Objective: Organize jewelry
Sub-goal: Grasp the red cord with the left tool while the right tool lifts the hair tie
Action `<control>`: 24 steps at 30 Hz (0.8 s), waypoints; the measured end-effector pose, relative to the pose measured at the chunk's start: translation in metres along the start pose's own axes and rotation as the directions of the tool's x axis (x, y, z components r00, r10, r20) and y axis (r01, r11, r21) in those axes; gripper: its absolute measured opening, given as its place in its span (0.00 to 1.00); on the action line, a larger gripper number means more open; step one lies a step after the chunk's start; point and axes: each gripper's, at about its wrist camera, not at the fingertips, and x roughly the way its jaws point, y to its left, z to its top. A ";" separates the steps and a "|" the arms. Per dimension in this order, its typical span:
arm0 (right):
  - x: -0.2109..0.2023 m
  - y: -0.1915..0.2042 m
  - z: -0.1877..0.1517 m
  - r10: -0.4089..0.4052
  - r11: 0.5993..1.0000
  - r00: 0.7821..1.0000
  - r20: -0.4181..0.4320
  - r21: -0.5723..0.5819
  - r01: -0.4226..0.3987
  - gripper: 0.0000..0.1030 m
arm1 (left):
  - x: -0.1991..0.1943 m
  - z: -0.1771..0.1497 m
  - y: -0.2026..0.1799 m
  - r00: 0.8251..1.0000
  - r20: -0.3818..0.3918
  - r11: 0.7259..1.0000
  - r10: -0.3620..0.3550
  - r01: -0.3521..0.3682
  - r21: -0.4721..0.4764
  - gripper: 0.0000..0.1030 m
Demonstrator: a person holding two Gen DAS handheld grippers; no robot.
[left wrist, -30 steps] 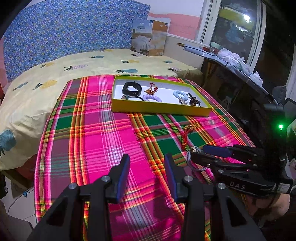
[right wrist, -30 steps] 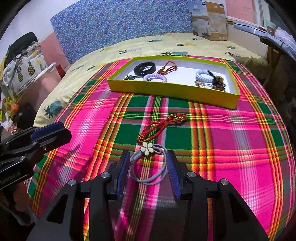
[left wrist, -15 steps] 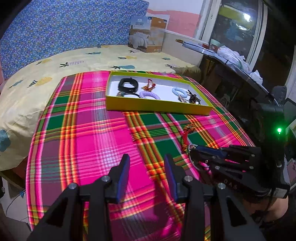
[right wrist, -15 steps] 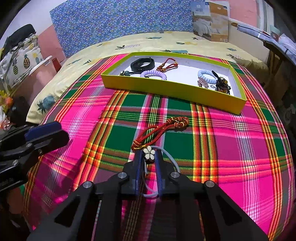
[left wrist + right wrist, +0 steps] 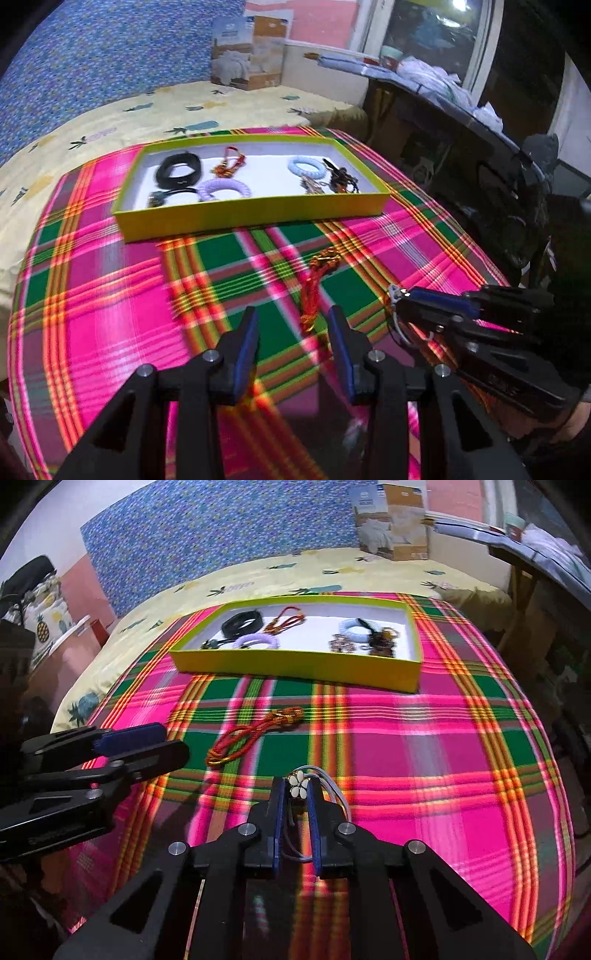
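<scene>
the right gripper [image 5: 297,805] is clenched on a hair tie [image 5: 298,788] with a white flower charm, its grey loop trailing between and beside the jaws, which closed on it within the last second. the left gripper [image 5: 291,350] is released, jaws apart and holding nothing above the plaid cloth [image 5: 110,306]. just beyond its tips a red and gold cord [image 5: 317,280] lies on a green square. farther off sits the yellow box [image 5: 251,218], holding a black band [image 5: 179,170], a purple coil [image 5: 224,189] and a blue coil [image 5: 307,167]. behind it lies the yellow bedsheet [image 5: 295,572].
</scene>
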 end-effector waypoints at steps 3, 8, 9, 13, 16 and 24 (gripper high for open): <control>-0.003 -0.007 -0.001 -0.003 1.000 1.000 0.004 0.013 0.003 0.11 | 0.014 0.002 -0.008 1.000 -0.020 1.000 0.012 -0.011 0.023 0.39; -0.007 -0.015 -0.002 -0.004 1.000 1.000 0.010 0.023 0.004 0.11 | 0.027 0.001 -0.020 0.997 -0.035 0.995 0.063 -0.060 0.074 0.19; -0.007 -0.016 -0.002 -0.006 1.000 1.000 0.011 0.025 0.005 0.11 | 0.028 0.001 -0.022 0.997 -0.033 0.994 0.074 -0.071 0.082 0.13; -0.009 -0.019 0.000 -0.010 1.000 1.000 0.017 0.026 0.009 0.11 | 0.025 0.000 -0.023 0.997 -0.030 0.994 0.075 -0.072 0.083 0.08; -0.013 -0.018 0.001 -0.011 1.000 1.000 0.028 0.021 0.011 0.11 | 0.019 -0.001 -0.023 0.998 -0.017 0.995 0.065 -0.064 0.074 0.08; -0.028 -0.012 0.004 -0.016 1.000 0.998 0.060 -0.003 0.016 0.11 | -0.011 0.002 -0.023 0.998 0.043 0.998 0.040 -0.043 0.049 0.08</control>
